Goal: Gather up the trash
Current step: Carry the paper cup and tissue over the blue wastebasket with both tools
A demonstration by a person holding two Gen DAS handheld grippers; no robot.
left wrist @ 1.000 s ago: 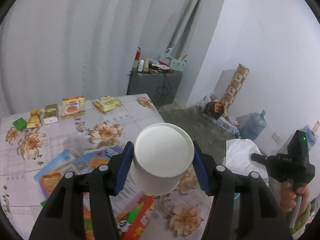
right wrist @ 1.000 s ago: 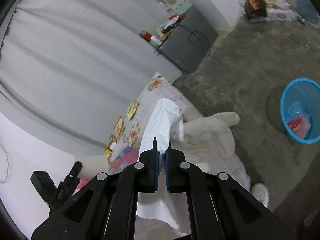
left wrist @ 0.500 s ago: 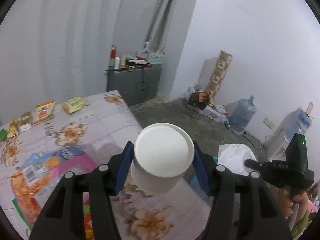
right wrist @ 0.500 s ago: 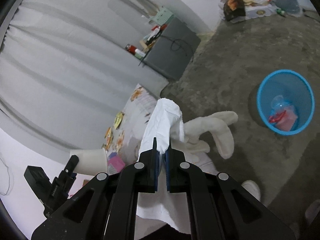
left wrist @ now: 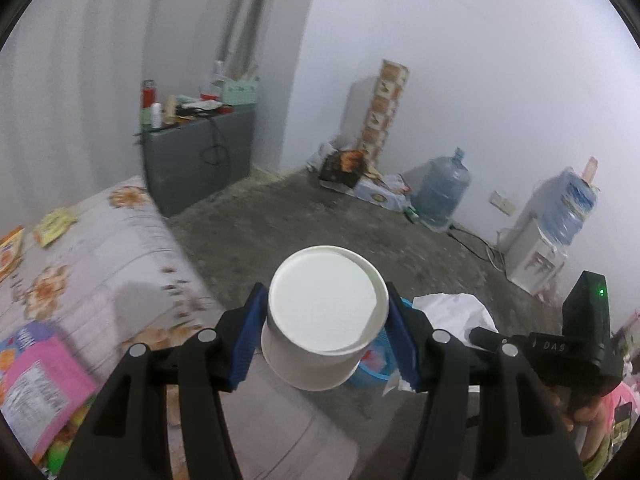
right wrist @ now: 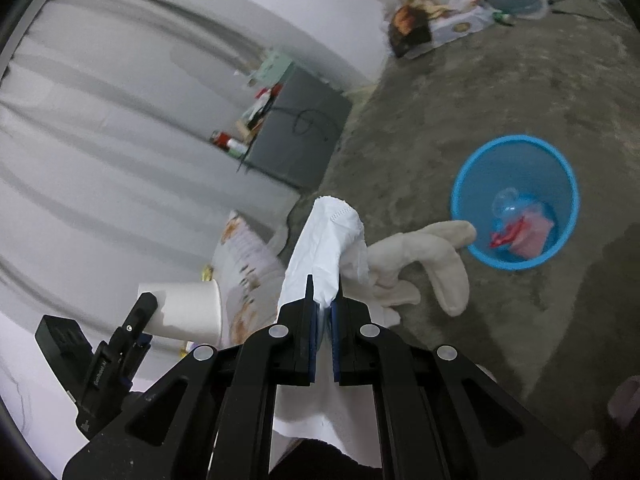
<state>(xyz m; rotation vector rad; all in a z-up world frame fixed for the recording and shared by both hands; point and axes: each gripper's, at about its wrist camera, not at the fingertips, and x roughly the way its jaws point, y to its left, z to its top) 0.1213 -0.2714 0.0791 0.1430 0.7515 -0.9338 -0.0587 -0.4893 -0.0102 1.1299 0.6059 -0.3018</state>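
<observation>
The left gripper is clamping a white paper cup; the right gripper is pinching a crumpled white tissue. Both should be centred above the blue plastic bin on the floor before releasing.

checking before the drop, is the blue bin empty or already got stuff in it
Not empty: the blue bin already holds a red-and-pink wrapper and a clear plastic piece.

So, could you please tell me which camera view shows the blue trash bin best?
The right wrist view: the blue trash bin stands in full on the floor, its rim unbroken and trash visible inside. The left wrist view shows only slivers of it behind the white paper cup held in the left tongs.
</observation>
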